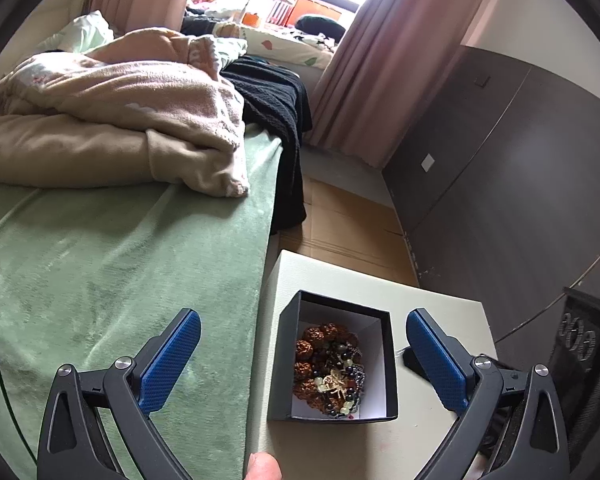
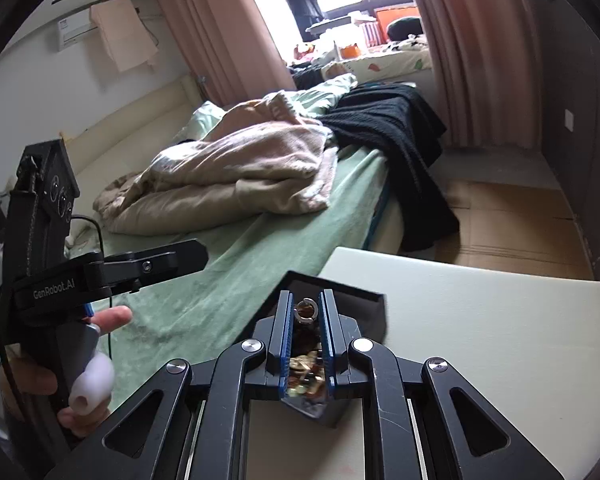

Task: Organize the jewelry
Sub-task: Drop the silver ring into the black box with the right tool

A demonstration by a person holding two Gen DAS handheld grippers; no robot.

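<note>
One black box (image 1: 332,360) sits on the white tabletop (image 1: 340,276), just beside the bed (image 1: 120,272), and it holds a heap of jewelry (image 1: 332,372): brown knobbly beads, dark beads and pale ones tangled together, too many to count. Two hand-held grippers are in play. The left hand-held gripper (image 1: 303,356) hangs wide open over the box, one blue pad (image 1: 172,360) above the green bed cover, the other above the tabletop, touching nothing. The right hand-held gripper (image 2: 305,326) has its fingers drawn close together right over the box, and one small silver ring (image 2: 306,309) shows between the tips, apparently pinched there. Only the right view shows that ring; the left view alone gives the whole heap from above. The right view also catches the left gripper from the side, with the person's hand (image 2: 60,380) around its handle. One black garment (image 1: 276,120) drapes off the bed edge.
</note>
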